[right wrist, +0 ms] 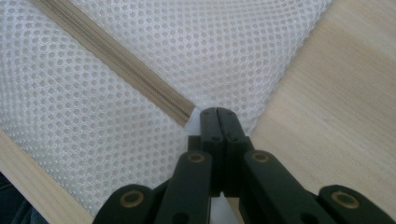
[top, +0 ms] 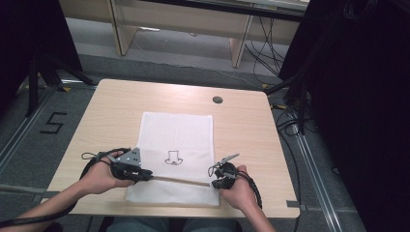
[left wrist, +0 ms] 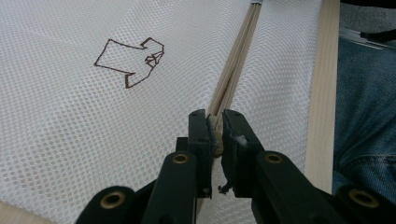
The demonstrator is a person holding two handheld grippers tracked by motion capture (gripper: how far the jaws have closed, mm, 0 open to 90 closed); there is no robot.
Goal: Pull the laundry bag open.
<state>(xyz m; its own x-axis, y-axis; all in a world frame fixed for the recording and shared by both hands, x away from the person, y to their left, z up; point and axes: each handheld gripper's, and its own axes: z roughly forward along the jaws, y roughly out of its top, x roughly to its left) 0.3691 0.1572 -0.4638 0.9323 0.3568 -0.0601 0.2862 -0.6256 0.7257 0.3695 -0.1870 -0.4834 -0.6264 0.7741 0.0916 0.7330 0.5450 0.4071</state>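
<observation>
both grippers hold the mesh bag (top: pixel 176 140): right gripper (right wrist: pixel 217 112) pinching its corner should anchor while left gripper (left wrist: pixel 215 122), clamped on the zipper pull (left wrist: pixel 215 133), slides steadily along the zipper (top: pixel 180 180).

White mesh laundry bag (top: pixel 176 133): fine dotted hole pattern all over. Beige zipper (top: pixel 181 180) along near edge, ribbed teeth. Dark brown outline drawing (left wrist: pixel 130 61) on mesh. Left gripper (left wrist: pixel 215 135) and right gripper (right wrist: pixel 218 122): black jaws, brass-coloured pivot rings. Table (top: pixel 241 121): pale wood grain. Blue jeans (left wrist: pixel 364 112).
</observation>
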